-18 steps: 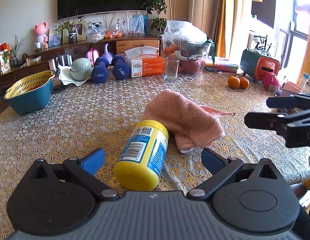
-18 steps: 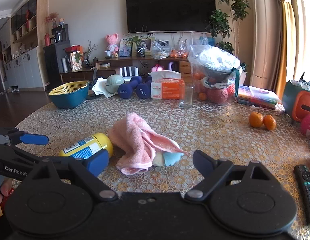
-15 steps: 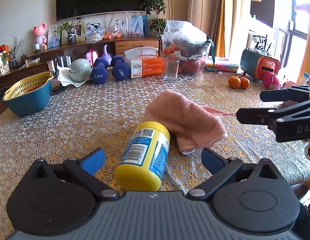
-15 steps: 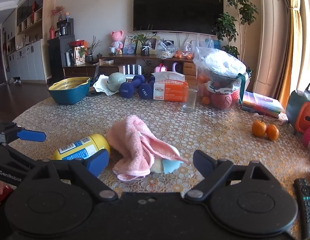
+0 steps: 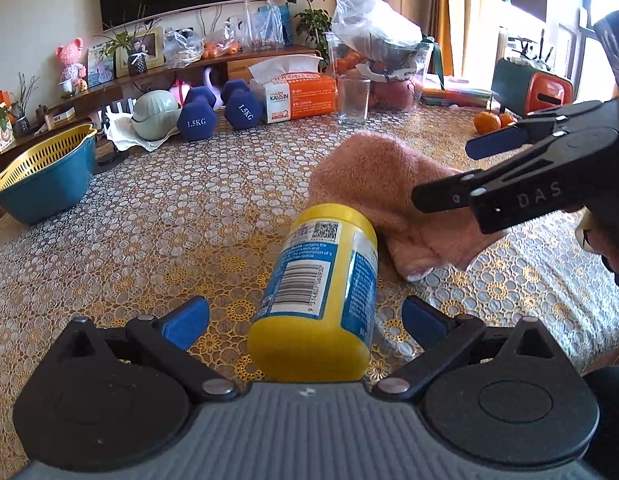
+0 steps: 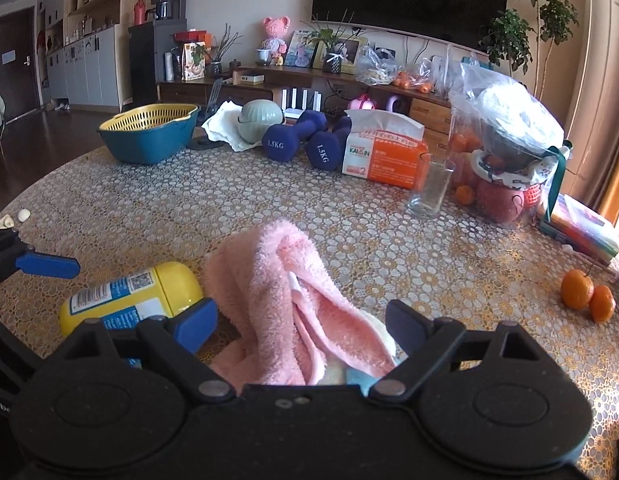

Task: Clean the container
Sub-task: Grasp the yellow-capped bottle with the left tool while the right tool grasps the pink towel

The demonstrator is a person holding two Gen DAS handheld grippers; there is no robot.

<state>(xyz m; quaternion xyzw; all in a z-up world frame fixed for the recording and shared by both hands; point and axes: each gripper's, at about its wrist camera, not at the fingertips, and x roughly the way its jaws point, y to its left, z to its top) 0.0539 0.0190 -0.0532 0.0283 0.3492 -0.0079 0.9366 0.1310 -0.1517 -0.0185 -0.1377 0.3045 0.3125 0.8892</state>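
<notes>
A yellow container (image 5: pixel 321 292) with a blue and white label lies on its side on the lace tablecloth. My left gripper (image 5: pixel 305 316) is open, and the container's near end sits between its blue-padded fingers without touching them. Just beyond it a crumpled pink towel (image 5: pixel 385 184) rests on the table. In the right wrist view the pink towel (image 6: pixel 285 296) lies between the open fingers of my right gripper (image 6: pixel 303 324), with the container (image 6: pixel 129 304) to its left. The right gripper (image 5: pixel 453 172) reaches in over the towel from the right in the left wrist view.
At the back stand a blue and yellow basket (image 5: pixel 45 176), two blue dumbbells (image 5: pixel 217 114), an orange tissue box (image 5: pixel 297 96), an empty glass (image 5: pixel 353 100) and a bagged fruit basket (image 5: pixel 389 64). Two oranges (image 6: pixel 587 294) lie at the right. Open tablecloth (image 5: pixel 149 220) spreads left of the container.
My right gripper has moved forward and left, so the towel now sits between its fingers. My left gripper has closed in slightly on the container, which has not moved.
</notes>
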